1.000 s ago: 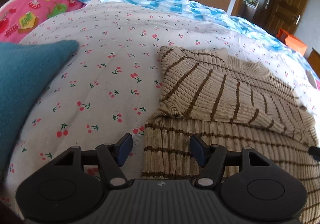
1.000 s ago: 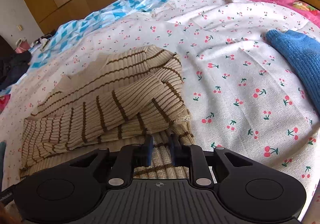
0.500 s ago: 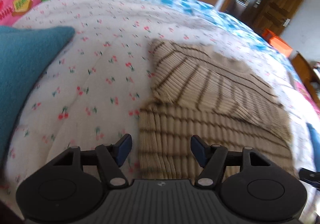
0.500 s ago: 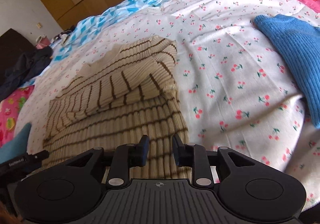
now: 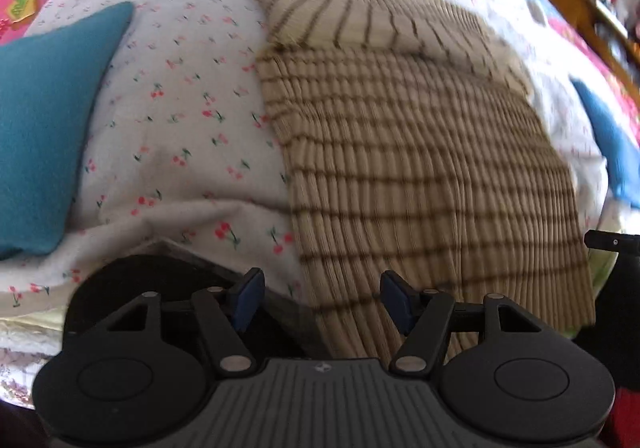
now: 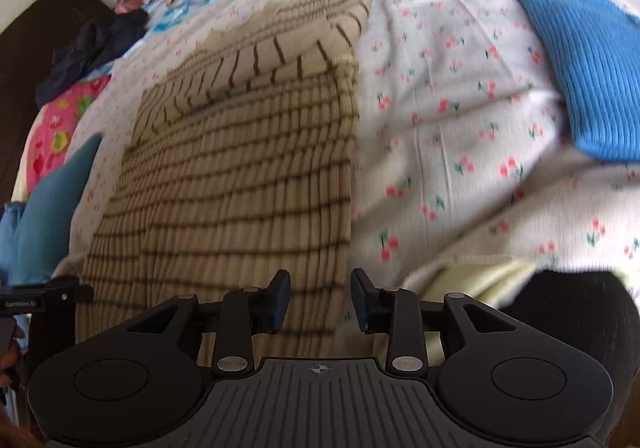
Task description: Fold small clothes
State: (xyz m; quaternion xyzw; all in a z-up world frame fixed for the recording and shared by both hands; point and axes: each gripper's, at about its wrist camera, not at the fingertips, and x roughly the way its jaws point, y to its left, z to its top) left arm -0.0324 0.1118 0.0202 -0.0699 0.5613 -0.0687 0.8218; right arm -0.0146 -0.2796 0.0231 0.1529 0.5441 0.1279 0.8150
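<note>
A beige sweater with brown stripes [image 5: 420, 152] lies flat on the cherry-print bed sheet [image 5: 180, 120], its sleeves folded across the far end. It also shows in the right wrist view [image 6: 240, 176]. My left gripper [image 5: 322, 300] is open and empty, at the sweater's near left hem corner. My right gripper [image 6: 320, 300] is open and empty, at the near right hem corner. Both views are blurred.
A teal garment [image 5: 44, 116] lies left of the sweater and a blue knit garment [image 6: 588, 64] lies to the right. A pink quilt [image 6: 60, 120] and dark clothes [image 6: 88, 48] lie at the far left. The bed edge is just under both grippers.
Both grippers have pulled back toward the near bed edge, away from the folded sleeves. The right gripper has opened from nearly shut. The sweater's lower body now lies stretched out flat.
</note>
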